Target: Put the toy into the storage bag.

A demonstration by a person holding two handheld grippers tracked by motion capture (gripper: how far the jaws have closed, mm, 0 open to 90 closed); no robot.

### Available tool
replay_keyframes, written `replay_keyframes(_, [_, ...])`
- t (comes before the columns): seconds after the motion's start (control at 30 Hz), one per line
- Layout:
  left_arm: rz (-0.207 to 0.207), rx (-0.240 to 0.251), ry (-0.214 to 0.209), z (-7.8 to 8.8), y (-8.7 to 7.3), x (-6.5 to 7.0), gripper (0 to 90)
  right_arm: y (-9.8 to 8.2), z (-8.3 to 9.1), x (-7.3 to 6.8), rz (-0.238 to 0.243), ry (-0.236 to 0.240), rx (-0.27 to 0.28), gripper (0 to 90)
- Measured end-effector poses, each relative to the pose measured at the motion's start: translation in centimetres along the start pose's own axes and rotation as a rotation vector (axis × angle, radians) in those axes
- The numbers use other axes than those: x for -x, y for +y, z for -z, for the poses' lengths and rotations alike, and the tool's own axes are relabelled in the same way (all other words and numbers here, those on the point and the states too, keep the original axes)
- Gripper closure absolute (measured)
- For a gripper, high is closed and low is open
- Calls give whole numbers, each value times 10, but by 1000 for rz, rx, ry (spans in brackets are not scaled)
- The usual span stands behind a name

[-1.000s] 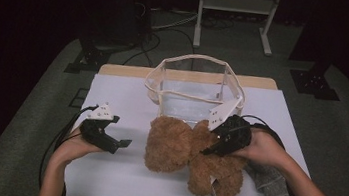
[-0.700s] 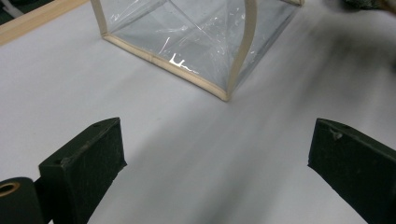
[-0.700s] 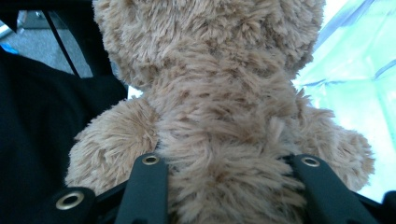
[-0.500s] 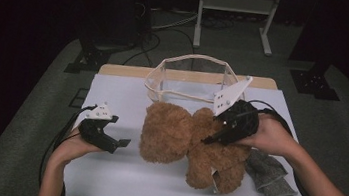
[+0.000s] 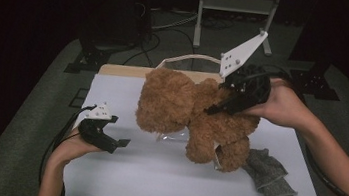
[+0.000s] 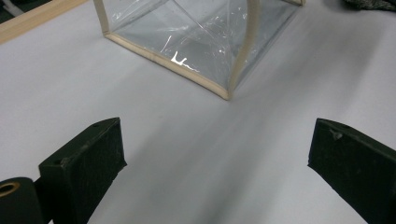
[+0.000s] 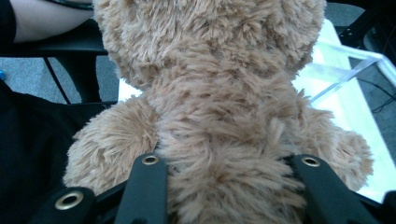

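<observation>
A brown teddy bear (image 5: 196, 113) hangs in the air above the white table (image 5: 167, 183), its head to the left and its legs dangling low. My right gripper (image 5: 216, 108) is shut on the bear's back; in the right gripper view the fur (image 7: 224, 140) bulges between both black jaws. My left gripper (image 5: 119, 144) rests low at the table's left, open, with bare tabletop between its pads (image 6: 88, 163). A clear plastic box (image 6: 201, 37) with tan edging stands ahead of it, partly hidden behind the bear in the high view.
A grey sock-like cloth (image 5: 269, 175) lies on the table at the right, under my right forearm. A wooden strip (image 5: 120, 69) runs along the table's far edge. Beyond it, dark floor, cables and a metal stand (image 5: 234, 4).
My right gripper has risen with the bear, lifting it off the table so it now hangs in front of the clear box. The left gripper has stayed put.
</observation>
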State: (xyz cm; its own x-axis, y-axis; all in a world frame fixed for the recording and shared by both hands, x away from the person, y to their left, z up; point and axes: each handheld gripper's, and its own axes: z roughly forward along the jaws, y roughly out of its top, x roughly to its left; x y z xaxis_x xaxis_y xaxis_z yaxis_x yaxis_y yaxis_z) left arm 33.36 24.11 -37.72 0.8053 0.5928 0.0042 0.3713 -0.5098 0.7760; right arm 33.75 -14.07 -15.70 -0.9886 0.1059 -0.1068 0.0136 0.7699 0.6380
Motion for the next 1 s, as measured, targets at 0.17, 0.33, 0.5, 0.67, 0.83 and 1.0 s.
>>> replay_keyframes(0.17, [6, 1, -3, 0, -1, -1, 28, 15, 13, 10, -4, -20, -3, 619])
replay_keyframes(0.33, [9, 0, -3, -1, -1, -1, 28, 30, 27, 19, -8, -49, 9, 619])
replay_keyframes(0.5, [9, 0, -7, -1, -1, -1, 28, 44, 33, 29, -4, -77, -5, 618])
replay_keyframes(0.67, [13, 2, -8, 0, -2, -2, 28, 54, 34, 43, -15, -86, -16, 617])
replay_keyframes(0.83, [15, 1, -11, -1, -3, -3, 28, 62, 34, 57, -23, -103, -35, 616])
replay_keyframes(1.0, [18, -6, -11, -3, -4, -3, 28, 69, 31, 75, -42, -97, -40, 615])
